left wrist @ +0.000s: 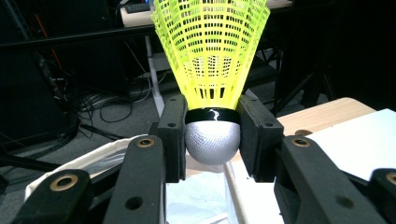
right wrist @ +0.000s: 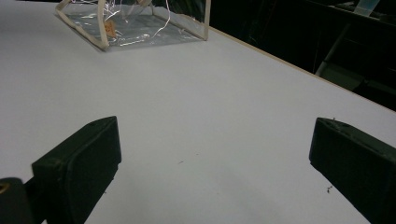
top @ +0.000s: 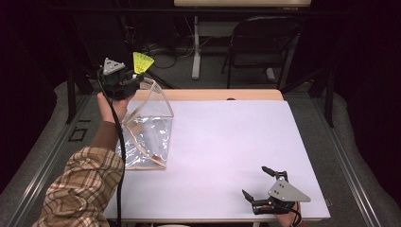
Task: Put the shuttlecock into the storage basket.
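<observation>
I have the left gripper (top: 134, 78) raised above the table's (top: 227, 142) far left corner, its pads pinching the grey rounded cork of a yellow shuttlecock (left wrist: 212, 88), the mesh skirt pointing up and away from me; in the left gripper view the black band above the cork sits right between the two pads, so the grip looks square and firm. Just below it, along the table's left edge, stands the clear plastic pouch (top: 146, 127) with cream trim, its mouth held open toward the shuttlecock. I judge this to be the carrying step, with the shuttlecock lifted and poised over the pouch's opening; the next move calls for me to bring it down through that mouth without catching the skirt on the stiff trim, and only then let the pads part. Moving right, the white table top is bare across its middle. Near the table's front right corner my right gripper (top: 259, 185) rests low with its jaws spread wide and nothing between them. I can read no brand or writing on the shuttlecock; a small orange mark (right wrist: 109, 27) inside the pouch is too blurred to read.
</observation>
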The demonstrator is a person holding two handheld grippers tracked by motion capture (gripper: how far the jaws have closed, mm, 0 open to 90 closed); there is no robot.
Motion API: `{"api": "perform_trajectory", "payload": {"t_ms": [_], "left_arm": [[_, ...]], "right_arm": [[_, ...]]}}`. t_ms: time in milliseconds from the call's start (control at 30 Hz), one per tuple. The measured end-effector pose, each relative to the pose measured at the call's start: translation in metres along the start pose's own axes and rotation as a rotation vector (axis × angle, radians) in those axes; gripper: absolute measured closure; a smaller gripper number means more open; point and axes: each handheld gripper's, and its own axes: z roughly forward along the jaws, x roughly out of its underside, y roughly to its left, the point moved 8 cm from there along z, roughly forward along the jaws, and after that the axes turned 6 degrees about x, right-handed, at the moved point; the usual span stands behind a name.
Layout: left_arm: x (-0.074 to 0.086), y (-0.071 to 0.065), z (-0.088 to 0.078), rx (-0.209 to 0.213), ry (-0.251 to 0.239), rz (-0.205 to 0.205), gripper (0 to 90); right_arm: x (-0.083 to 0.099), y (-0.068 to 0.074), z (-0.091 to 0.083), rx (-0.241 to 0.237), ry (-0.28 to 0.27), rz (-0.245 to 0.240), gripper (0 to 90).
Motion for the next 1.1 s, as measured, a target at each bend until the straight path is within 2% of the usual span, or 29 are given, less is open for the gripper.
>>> {"api": "perform_trajectory", "payload": {"t_ms": [433,1100], "left_arm": [[0.015,0.006,0.001,-0.005,0.016,-0.021,65.2],[0.027,0.015,-0.002,-0.018,0.035,-0.031,65.2]], "right_arm": [[0.0,0.0,0.0,0.001,0.002,0.001,1.7],[0.0,0.0,0.0,0.0,0.003,-0.002,1.7]]}}
